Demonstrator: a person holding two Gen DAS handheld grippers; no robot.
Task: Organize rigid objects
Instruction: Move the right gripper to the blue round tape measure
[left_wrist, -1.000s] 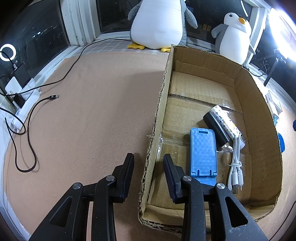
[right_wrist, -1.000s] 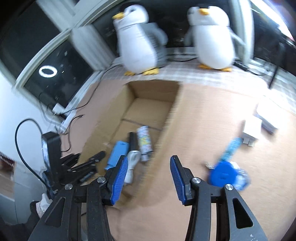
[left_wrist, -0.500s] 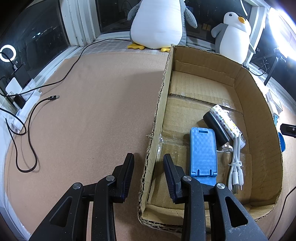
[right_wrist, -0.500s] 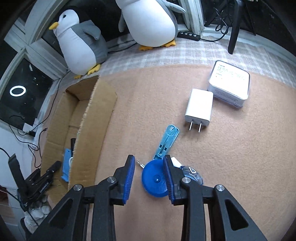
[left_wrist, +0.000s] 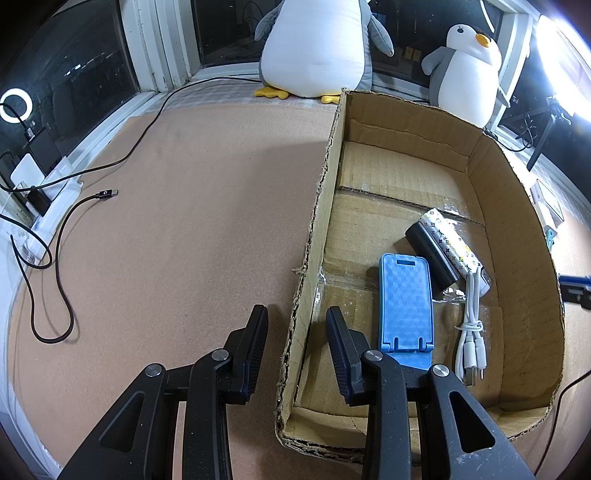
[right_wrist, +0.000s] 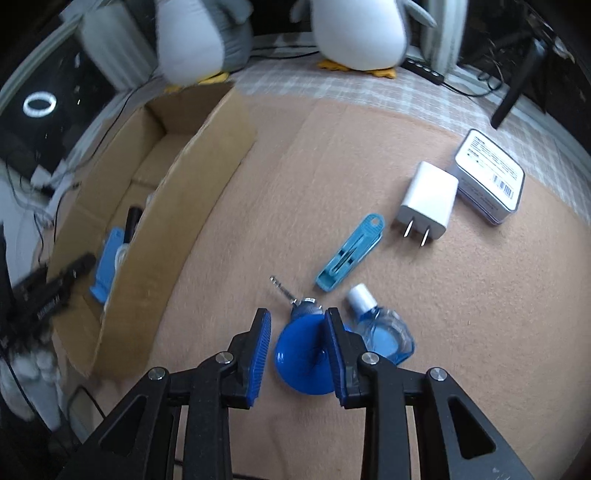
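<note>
Between the fingers of the right gripper (right_wrist: 297, 343), a round blue disc-shaped object (right_wrist: 303, 360) is lying on the tan mat (right_wrist: 480, 314), only partly within the gap — the jaws are standing apart, with nothing clamped. Just right of that claw a small clear bottle (right_wrist: 380, 328) with blue liquid and a white cap is resting beside the disc. Ahead of the claw a light blue clip-like case (right_wrist: 351, 253) is lying, and further ahead to the right a white wall plug (right_wrist: 428, 201) is sitting next to a white tin (right_wrist: 487, 175) whose label carries a barcode; its writing is too small to read. Well to the left the cardboard box (right_wrist: 192, 173) is standing.

Straddling the box's left wall (left_wrist: 314, 236), the left gripper (left_wrist: 297, 350) is hovering with its jaws spread and nothing between them but that cardboard edge. Right of its claw, inside the box, a blue phone stand (left_wrist: 406, 299), a black cylinder (left_wrist: 430, 254), a white monogram-printed tube (left_wrist: 456, 245) and a coiled white cable (left_wrist: 471, 325) are lying.
</note>
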